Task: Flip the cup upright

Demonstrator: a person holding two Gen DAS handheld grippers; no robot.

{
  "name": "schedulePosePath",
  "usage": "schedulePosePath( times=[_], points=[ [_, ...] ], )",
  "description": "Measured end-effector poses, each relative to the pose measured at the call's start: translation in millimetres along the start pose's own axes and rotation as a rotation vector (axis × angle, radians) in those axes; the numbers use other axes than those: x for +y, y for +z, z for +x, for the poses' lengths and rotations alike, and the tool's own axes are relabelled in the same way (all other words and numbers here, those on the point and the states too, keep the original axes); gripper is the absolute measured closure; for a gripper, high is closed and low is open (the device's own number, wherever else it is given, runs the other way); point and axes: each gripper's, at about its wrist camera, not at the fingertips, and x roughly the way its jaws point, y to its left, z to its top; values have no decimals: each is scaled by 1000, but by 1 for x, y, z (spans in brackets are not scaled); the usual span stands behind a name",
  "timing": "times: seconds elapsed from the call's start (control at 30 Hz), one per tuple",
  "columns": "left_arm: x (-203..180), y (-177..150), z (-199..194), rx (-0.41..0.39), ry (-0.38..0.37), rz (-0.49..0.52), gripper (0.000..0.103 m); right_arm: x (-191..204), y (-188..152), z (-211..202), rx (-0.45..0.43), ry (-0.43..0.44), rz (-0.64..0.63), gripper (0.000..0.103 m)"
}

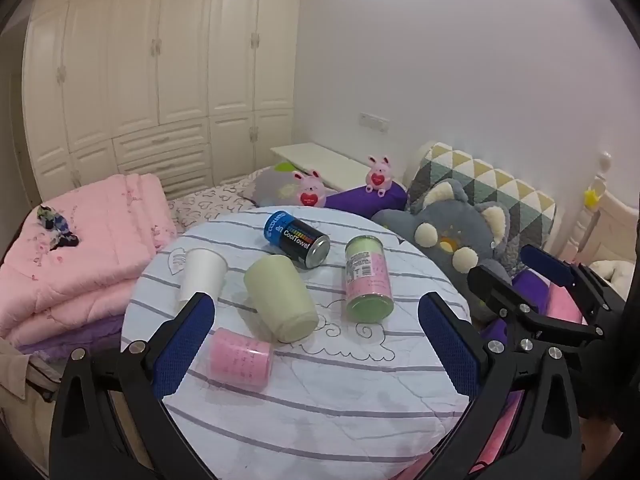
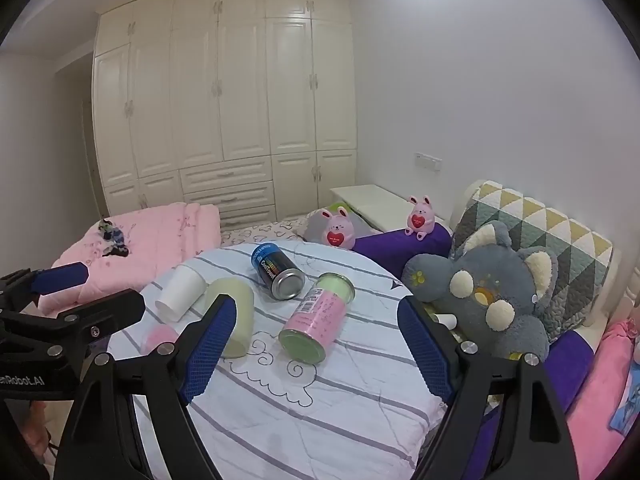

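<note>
A pale green cup lies on its side in the middle of the round table with a striped cloth; it also shows in the right wrist view. A white cup lies on its side to its left, also seen from the right wrist. My left gripper is open and empty, hovering in front of the green cup. My right gripper is open and empty, above the table's near right part; it appears at the right in the left wrist view.
On the table also lie a blue-black can, a pink-and-green canister and a pink roll. A folded pink quilt lies left, a grey plush toy and pillows right. A wardrobe stands behind.
</note>
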Motion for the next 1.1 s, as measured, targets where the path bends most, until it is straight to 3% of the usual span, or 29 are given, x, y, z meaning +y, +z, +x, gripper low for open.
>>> schedulePosePath(
  times=[0.47,1.1],
  points=[
    [5,7,13,-8,-65,31,0,0,6,13,13,-7,-2,19],
    [1,10,20,-37,-97,79,0,-2,8,16,12,-36,8,19]
  ],
)
